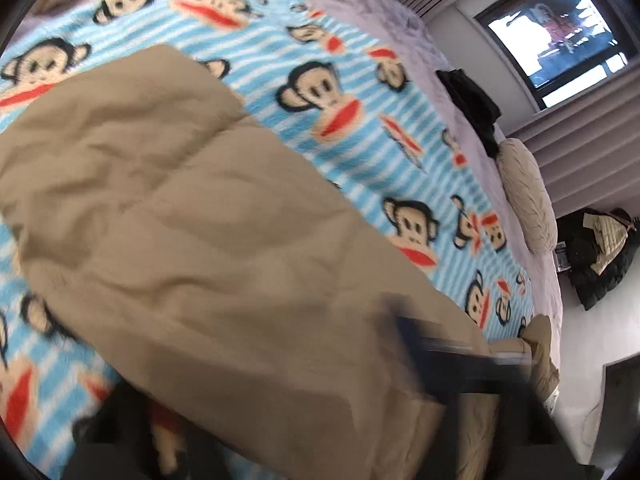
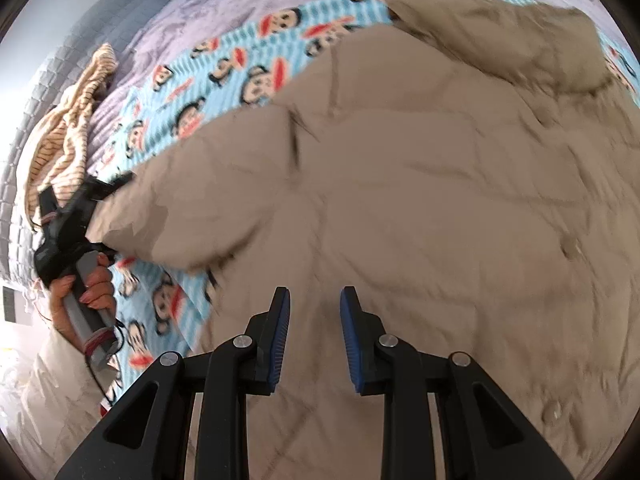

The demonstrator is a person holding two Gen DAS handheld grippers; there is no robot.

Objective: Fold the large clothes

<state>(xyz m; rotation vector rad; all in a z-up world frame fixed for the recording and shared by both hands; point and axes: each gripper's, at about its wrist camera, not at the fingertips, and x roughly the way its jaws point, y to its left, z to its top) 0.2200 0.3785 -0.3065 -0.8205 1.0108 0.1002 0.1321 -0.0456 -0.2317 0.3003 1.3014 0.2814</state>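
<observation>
Tan padded garment (image 2: 400, 184): one, spread centre frame on the bed.
Monkey-print blanket (image 1: 340, 92): one, under it.
Tongs: two, right tongs (image 2: 314, 320) bottom centre, left tongs (image 2: 100, 208) at left edge.
Hand (image 2: 86, 292): one, lower left.
Striped cloth (image 2: 68, 128): one heap, left.
Pillow (image 1: 528, 196): one, right.
Screen (image 1: 556, 28): one, upper right.

You find no readable words, numbers, brand names or signs in either view. The blue striped blanket (image 1: 360, 92) carries only cartoon monkey faces, and the screen (image 1: 556, 28) shows a blurred picture without legible lettering.
</observation>
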